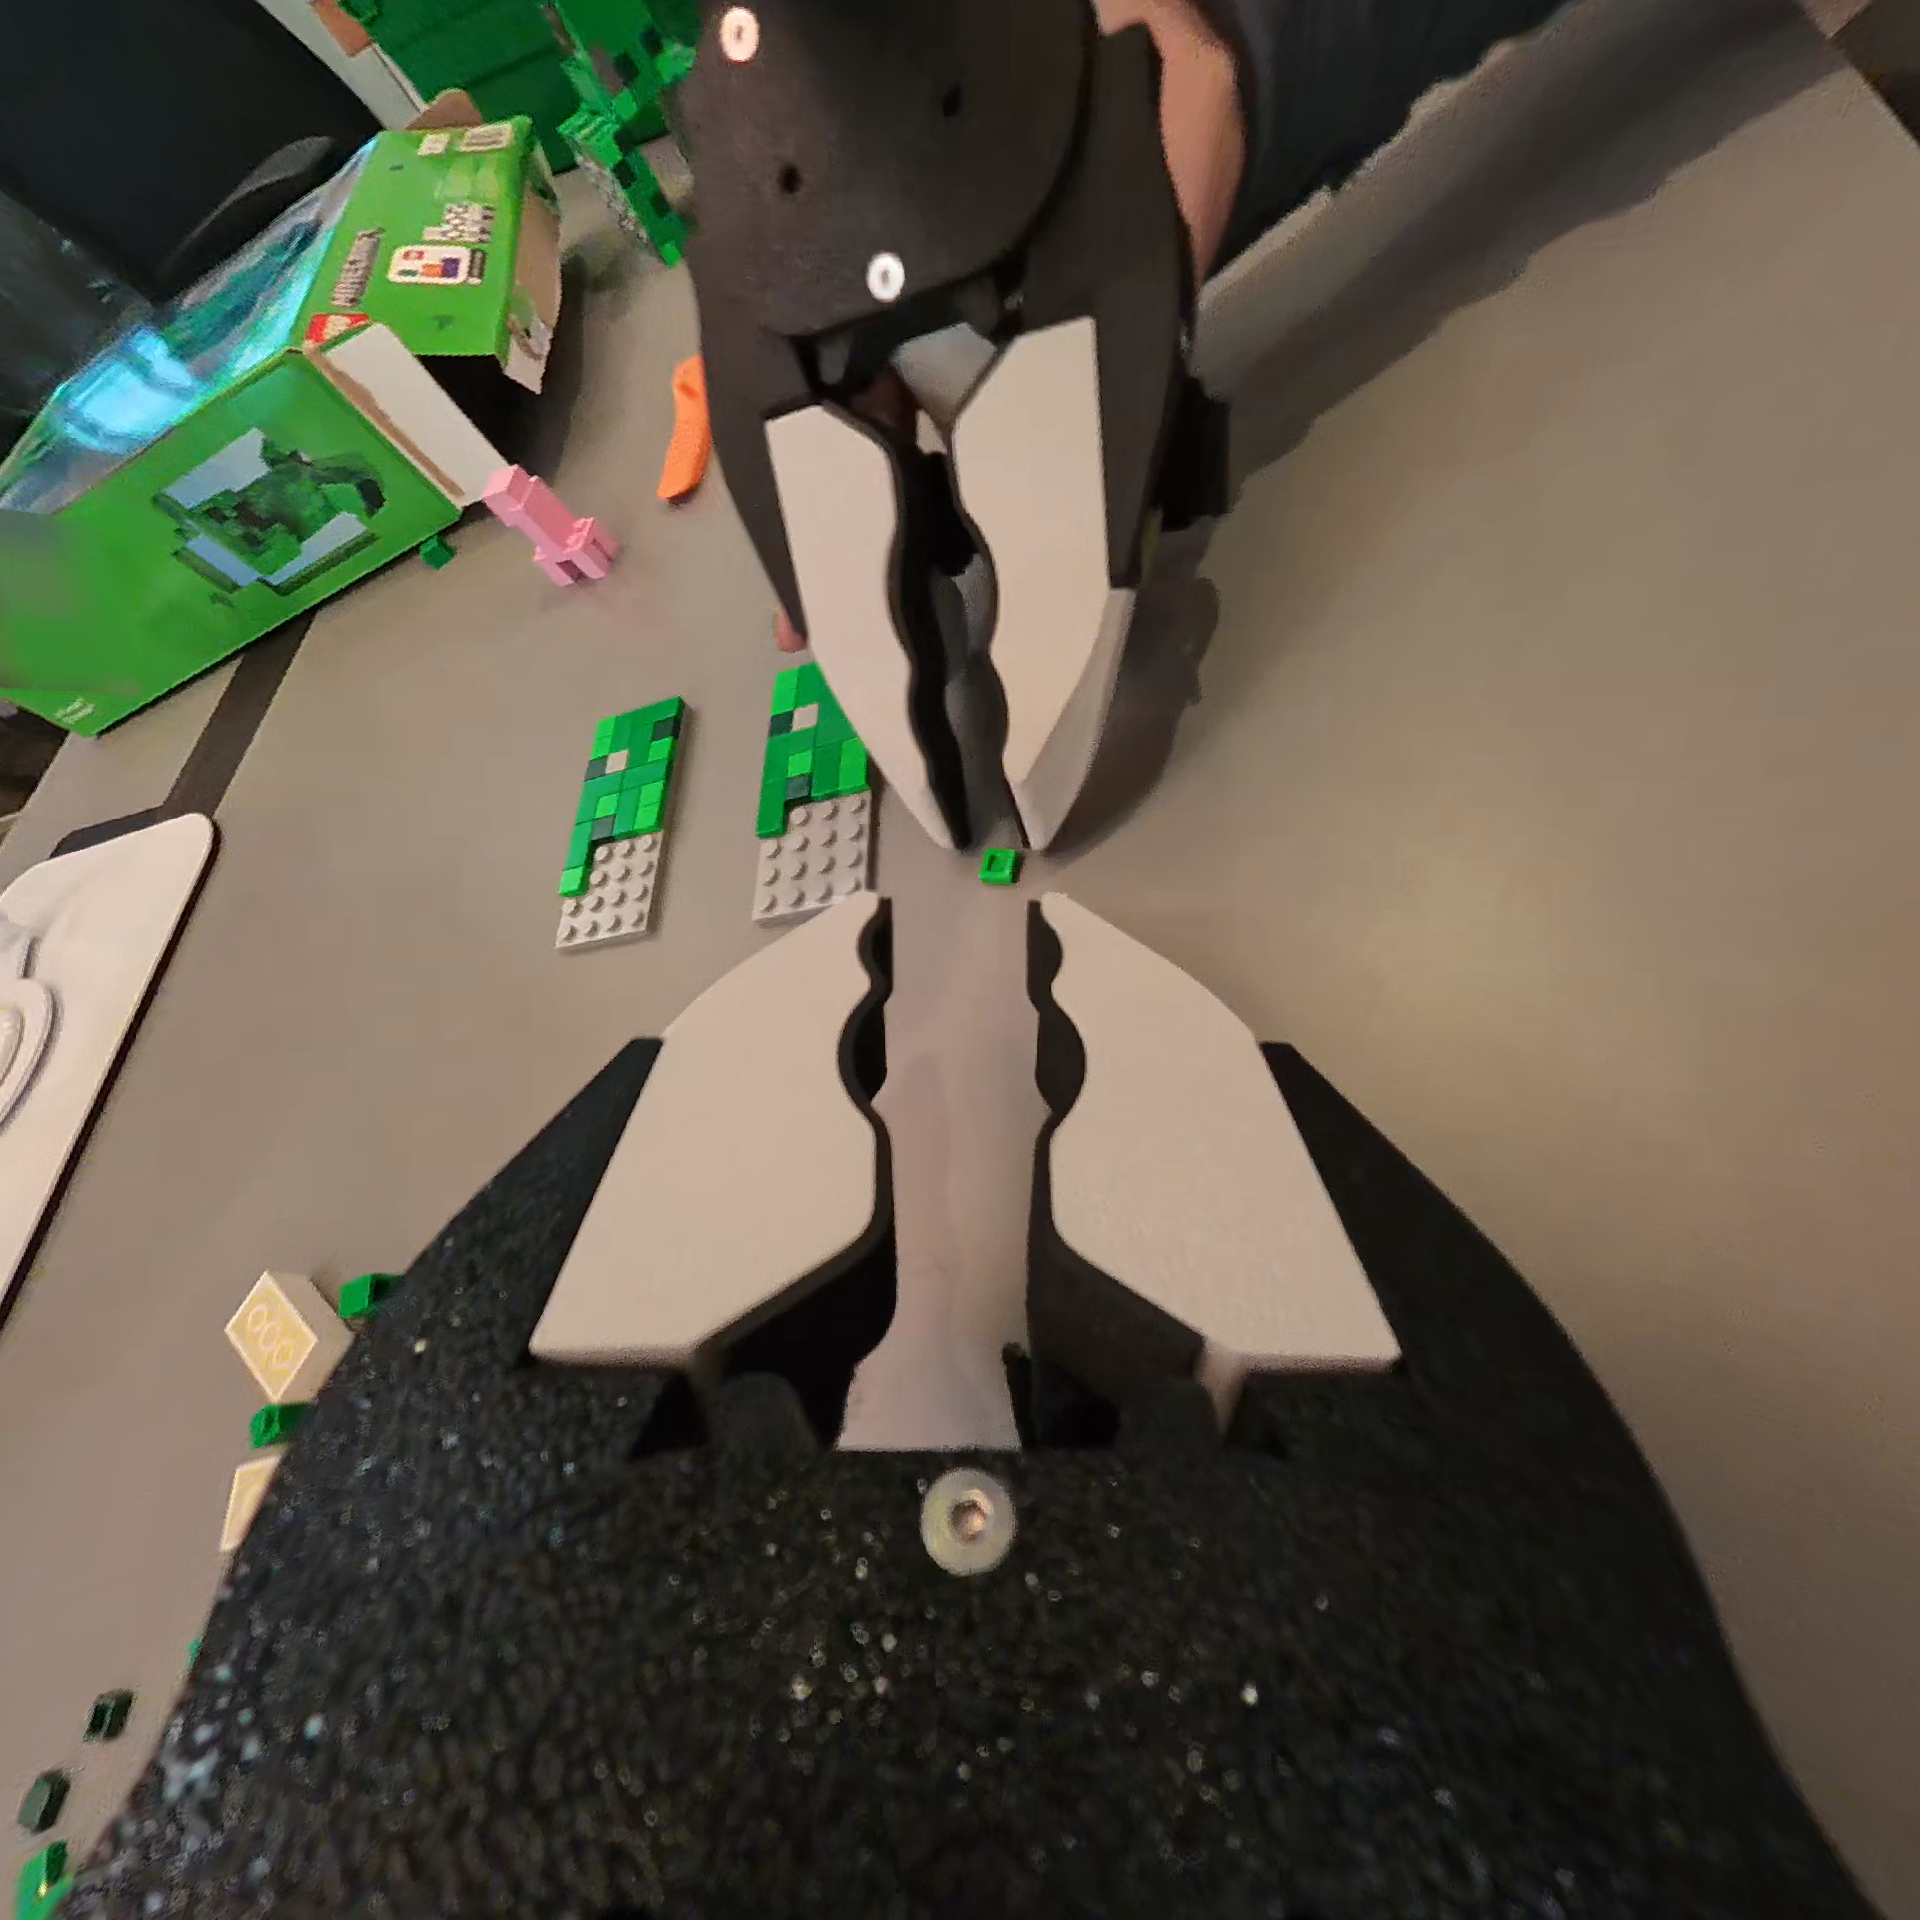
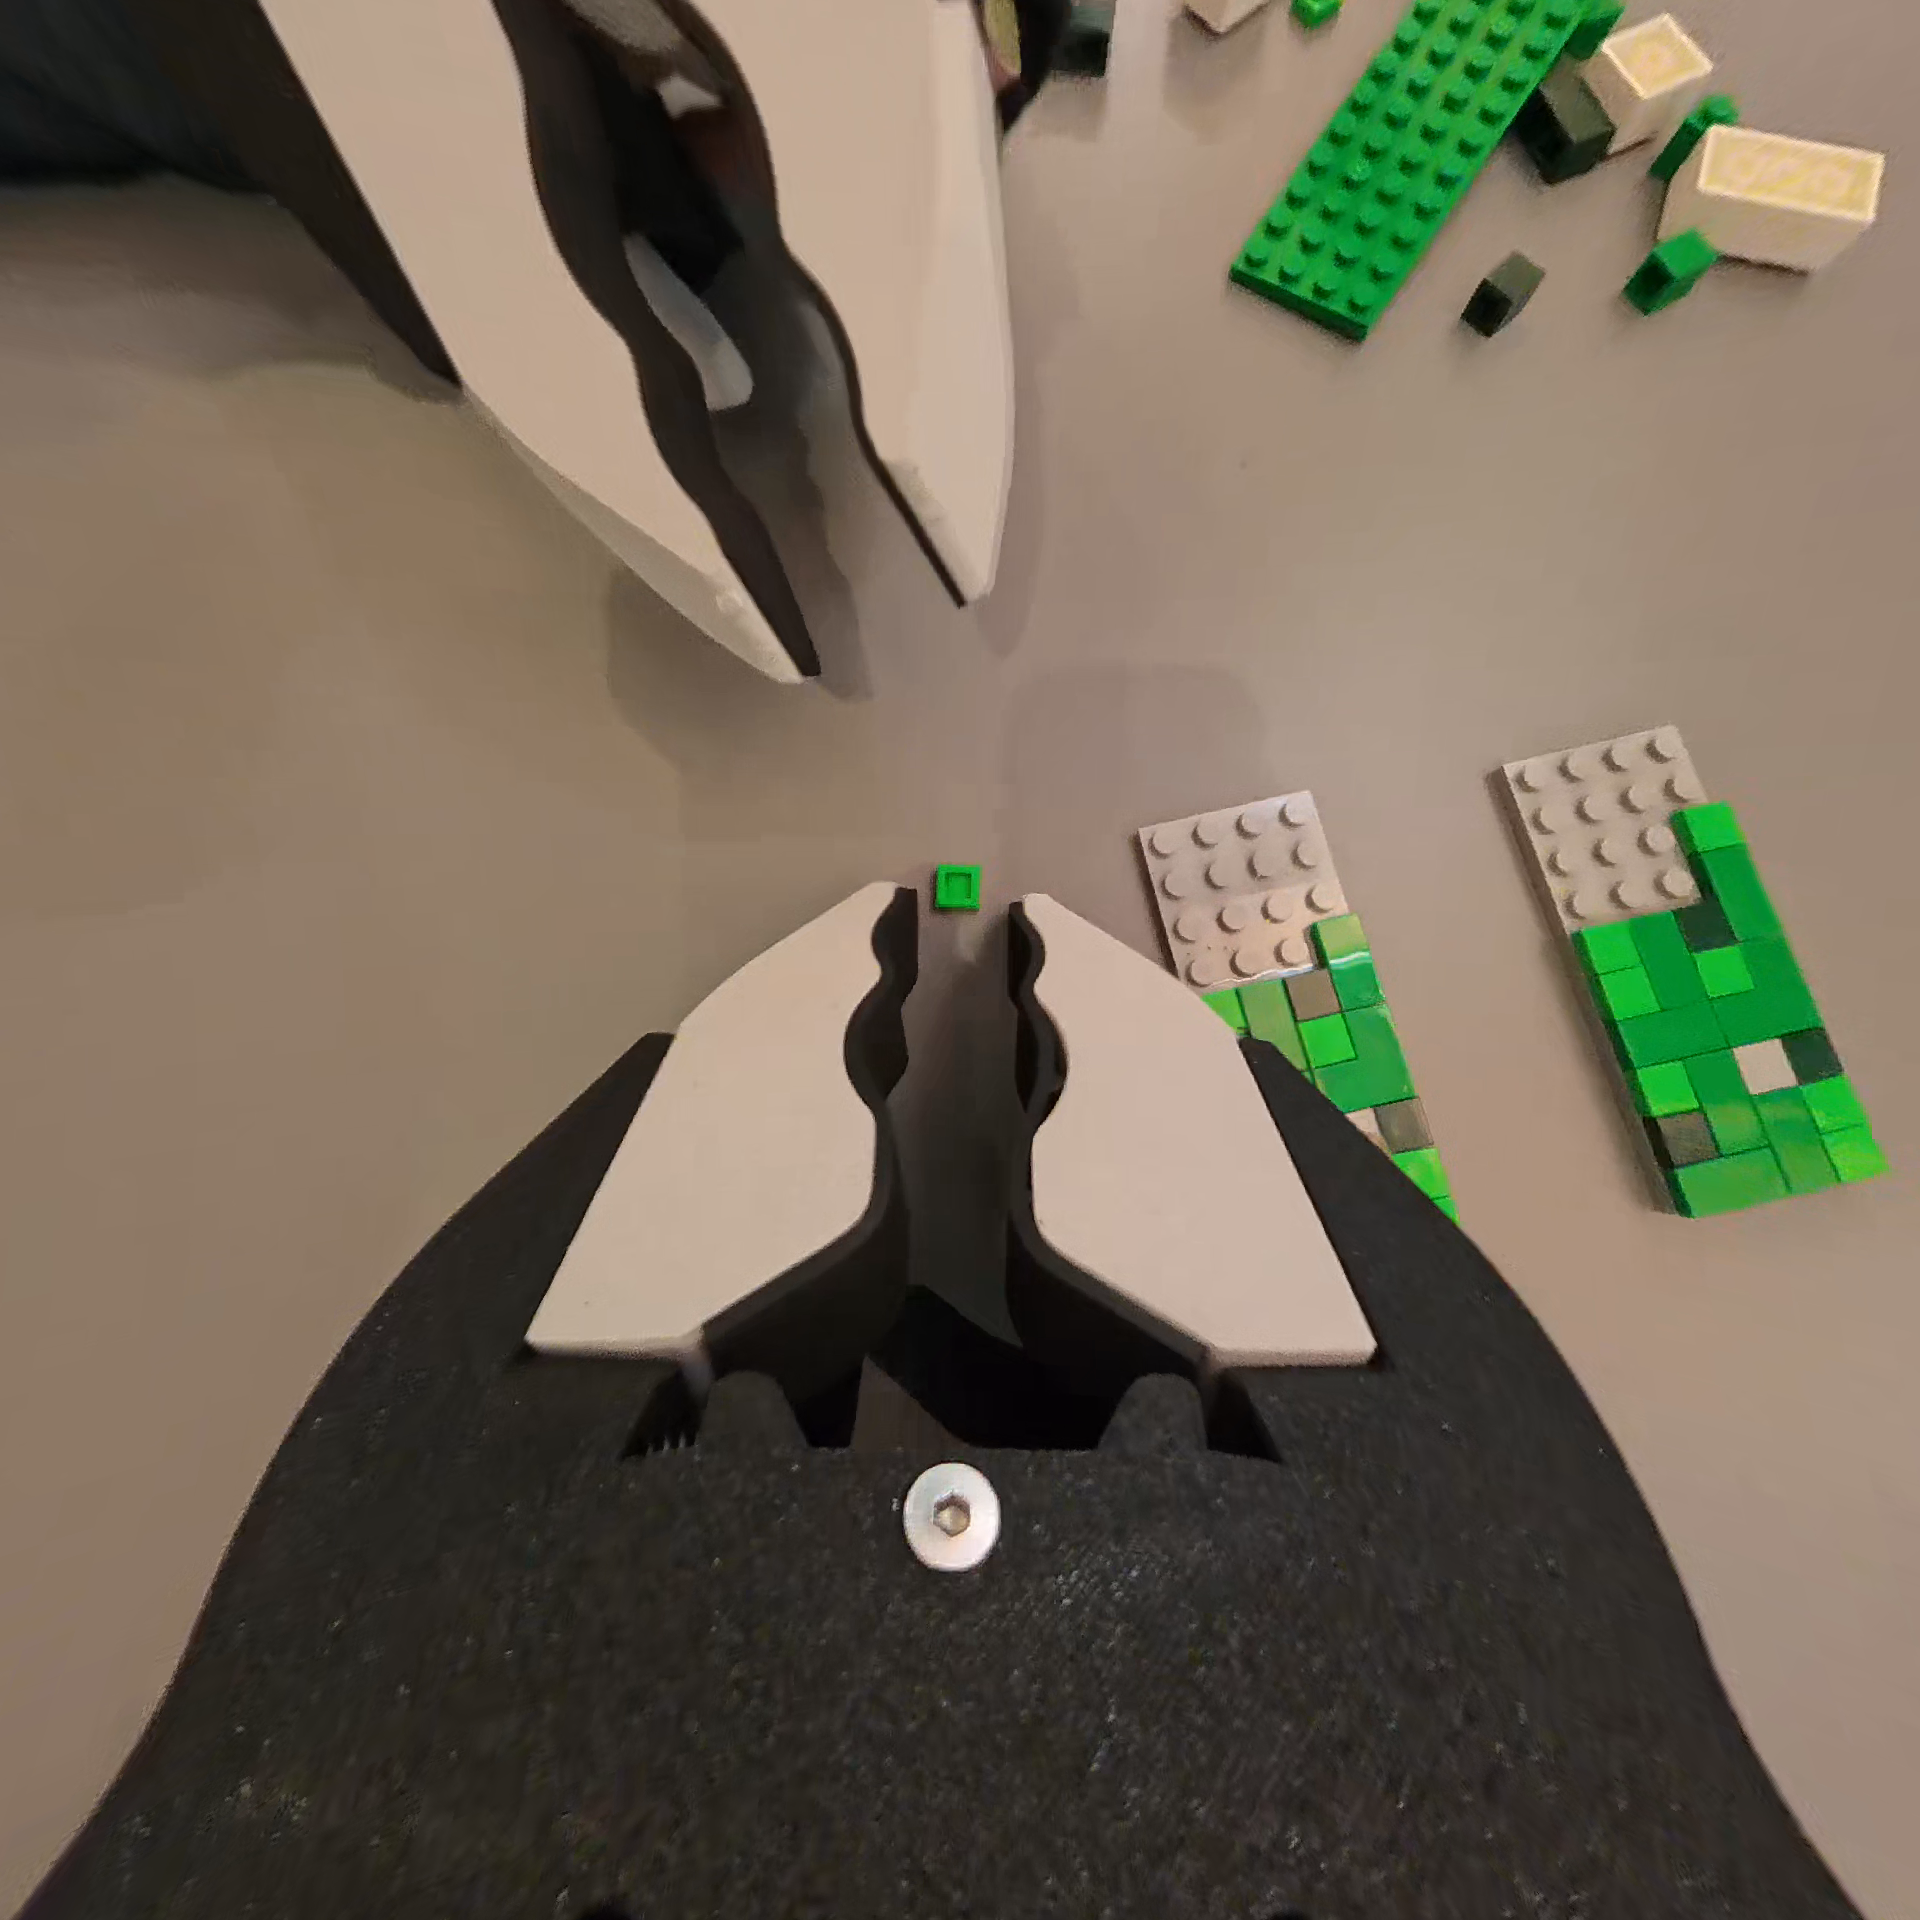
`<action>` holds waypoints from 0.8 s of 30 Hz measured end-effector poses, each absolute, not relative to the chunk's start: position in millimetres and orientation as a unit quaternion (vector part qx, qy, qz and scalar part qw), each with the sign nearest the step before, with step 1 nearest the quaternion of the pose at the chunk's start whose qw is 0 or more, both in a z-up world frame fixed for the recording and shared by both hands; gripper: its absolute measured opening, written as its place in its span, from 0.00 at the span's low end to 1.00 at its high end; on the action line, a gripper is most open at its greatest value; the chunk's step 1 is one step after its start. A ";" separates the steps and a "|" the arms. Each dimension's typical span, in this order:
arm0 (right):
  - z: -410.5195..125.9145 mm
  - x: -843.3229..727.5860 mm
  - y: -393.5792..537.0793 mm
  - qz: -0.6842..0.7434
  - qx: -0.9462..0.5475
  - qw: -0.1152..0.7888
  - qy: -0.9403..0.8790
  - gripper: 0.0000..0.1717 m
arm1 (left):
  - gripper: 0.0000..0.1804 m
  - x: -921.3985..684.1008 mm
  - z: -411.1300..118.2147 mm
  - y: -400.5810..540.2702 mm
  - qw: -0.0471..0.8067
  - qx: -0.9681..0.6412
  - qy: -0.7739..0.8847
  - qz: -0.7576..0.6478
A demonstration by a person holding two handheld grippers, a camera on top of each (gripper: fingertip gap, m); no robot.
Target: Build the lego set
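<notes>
Green tile (image 2: 955, 887) sits loose on the grey surface (image 2: 312, 831), just off the right gripper (image 2: 956, 909) tips at 12 o'clock; those fingers are narrowly apart, gripping nothing. Left gripper (image 1: 961, 914) faces it, fingers apart too, bare. Two grey plates (image 2: 1236, 894) half-covered in green tiles lie around 3 o'clock. Opened green box (image 1: 208, 520) sits way off.

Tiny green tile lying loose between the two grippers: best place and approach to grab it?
Probably from straight above, pads on two opposite side edges of the green tile. It lies flat on the grey table, hollow side up, too thin for a side approach. Right gripper stands open just short of it.
</notes>
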State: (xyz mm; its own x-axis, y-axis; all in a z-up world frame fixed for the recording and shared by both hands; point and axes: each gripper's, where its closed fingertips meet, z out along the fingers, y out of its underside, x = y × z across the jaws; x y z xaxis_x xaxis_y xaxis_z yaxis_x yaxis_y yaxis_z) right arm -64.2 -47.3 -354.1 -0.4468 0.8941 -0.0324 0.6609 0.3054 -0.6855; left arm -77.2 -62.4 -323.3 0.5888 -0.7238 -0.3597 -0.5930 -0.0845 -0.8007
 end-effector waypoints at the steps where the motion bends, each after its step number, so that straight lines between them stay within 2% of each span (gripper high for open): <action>1: -354.5 -64.9 -47.2 0.319 -0.499 0.184 -0.785 0.09 | 0.13 -79.3 -322.0 -61.9 0.509 -0.736 0.442 -0.068; 7: -355.7 -66.5 -45.0 0.291 -0.499 0.207 -0.789 0.02 | 0.12 -91.2 -307.2 -58.1 0.532 -0.751 0.367 -0.132; 8: -355.8 -66.0 -45.3 0.287 -0.499 0.210 -0.790 0.02 | 0.12 -93.3 -306.1 -57.5 0.533 -0.754 0.354 -0.146; 11: -355.6 -63.1 -48.8 0.287 -0.483 0.214 -0.799 0.10 | 0.10 -96.5 -302.9 -57.1 0.534 -0.758 0.317 -0.201; 13: -355.2 -64.2 -45.9 0.297 -0.499 0.206 -0.788 0.09 | 0.10 -97.9 -302.2 -57.0 0.532 -0.757 0.305 -0.225; 16: -352.1 -65.2 -40.6 0.292 -0.545 0.217 -0.755 0.07 | 0.10 -99.8 -302.2 -56.0 0.534 -0.759 0.297 -0.222; 19: -342.1 -58.5 -40.8 0.272 -0.593 0.274 -0.707 0.06 | 0.07 -107.4 -302.5 -49.5 0.544 -0.768 0.283 -0.184; 24: -334.2 -60.3 -42.5 0.246 -0.637 0.343 -0.645 0.07 | 0.05 -136.0 -283.0 -36.2 0.625 -0.751 0.186 -0.097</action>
State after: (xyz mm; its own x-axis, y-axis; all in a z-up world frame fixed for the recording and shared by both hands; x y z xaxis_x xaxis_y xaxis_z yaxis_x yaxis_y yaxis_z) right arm -60.3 -42.5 -334.2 0.0474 0.9907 0.1275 0.6529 0.0659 -0.7546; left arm -136.0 -36.2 -283.0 0.9119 -0.4011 -0.0875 -0.1589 -0.1482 -0.9761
